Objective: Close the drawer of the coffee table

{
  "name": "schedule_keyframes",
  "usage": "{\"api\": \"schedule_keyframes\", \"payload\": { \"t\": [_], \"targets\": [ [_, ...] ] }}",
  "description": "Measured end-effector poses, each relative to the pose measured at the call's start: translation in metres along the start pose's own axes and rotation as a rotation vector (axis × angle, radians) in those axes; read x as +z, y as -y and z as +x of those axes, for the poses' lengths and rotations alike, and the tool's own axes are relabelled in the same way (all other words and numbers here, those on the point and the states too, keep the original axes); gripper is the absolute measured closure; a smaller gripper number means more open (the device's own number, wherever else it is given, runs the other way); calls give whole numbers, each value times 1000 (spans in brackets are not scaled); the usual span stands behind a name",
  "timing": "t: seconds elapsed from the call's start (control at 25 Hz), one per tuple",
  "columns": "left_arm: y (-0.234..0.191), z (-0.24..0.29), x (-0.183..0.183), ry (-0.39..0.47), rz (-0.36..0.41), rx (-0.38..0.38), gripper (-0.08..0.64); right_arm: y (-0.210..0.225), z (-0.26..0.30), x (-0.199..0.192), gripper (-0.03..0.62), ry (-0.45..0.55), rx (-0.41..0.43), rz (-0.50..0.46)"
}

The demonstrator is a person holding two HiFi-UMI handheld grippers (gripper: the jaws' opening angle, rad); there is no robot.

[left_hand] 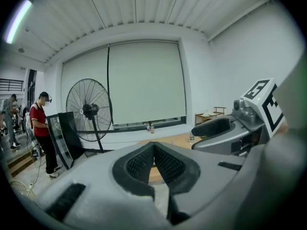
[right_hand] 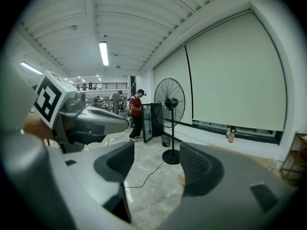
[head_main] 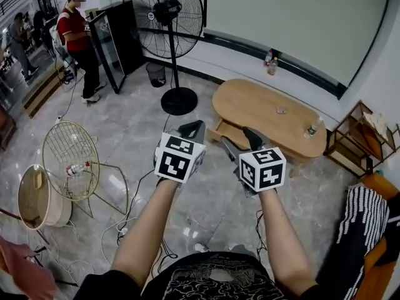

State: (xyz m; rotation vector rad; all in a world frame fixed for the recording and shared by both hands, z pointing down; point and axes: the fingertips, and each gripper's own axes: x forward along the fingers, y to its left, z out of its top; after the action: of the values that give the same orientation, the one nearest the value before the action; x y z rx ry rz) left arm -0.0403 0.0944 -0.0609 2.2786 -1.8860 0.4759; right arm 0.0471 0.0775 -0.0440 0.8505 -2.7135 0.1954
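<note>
Drawer (head_main: pixel 220 132) of the coffee table (head_main: pixel 265 111) stands pulled out, jutting from under the near left end of the oval wooden top, with part of it hidden behind the right gripper. The table sits on the grey stone floor (head_main: pixel 131 127) just ahead of the person, who holds both grippers up side by side in front of it. Neither gripper touches the table.

The left gripper (head_main: pixel 192 130) has its jaws pressed together at the tips with nothing pinched between them; in its own view the black ribbed pads (left_hand: pixel 141 163) meet in a point, and a sliver of the table's wood shows below that point. The right gripper (head_main: pixel 242 140) has its jaws spread, and the gap holds only bare floor and a black cable (right_hand: pixel 146 174).

A small bottle (head_main: pixel 310 130) stands near the right edge of the table top. Beyond the table's left end a tall standing fan (head_main: pixel 165 17) rises near the wall. Farther left, a person in a red shirt (head_main: pixel 76 33) stands beside a dark cabinet (head_main: pixel 115 39). A round wire chair (head_main: pixel 70 161) sits on the floor to the left of the grippers, and a low wooden shelf (head_main: pixel 356 139) stands against the wall at the right.
</note>
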Motion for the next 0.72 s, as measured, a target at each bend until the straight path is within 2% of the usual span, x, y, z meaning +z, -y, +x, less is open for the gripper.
{"api": "schedule_keyframes", "payload": {
  "t": [0.36, 0.72],
  "targets": [
    [-1, 34, 12, 11, 24, -36, 558, 29, 10, -3, 290, 16, -48, 26],
    [-10, 110, 29, 16, 58, -66, 558, 87, 57, -3, 289, 45, -65, 58]
  ]
}}
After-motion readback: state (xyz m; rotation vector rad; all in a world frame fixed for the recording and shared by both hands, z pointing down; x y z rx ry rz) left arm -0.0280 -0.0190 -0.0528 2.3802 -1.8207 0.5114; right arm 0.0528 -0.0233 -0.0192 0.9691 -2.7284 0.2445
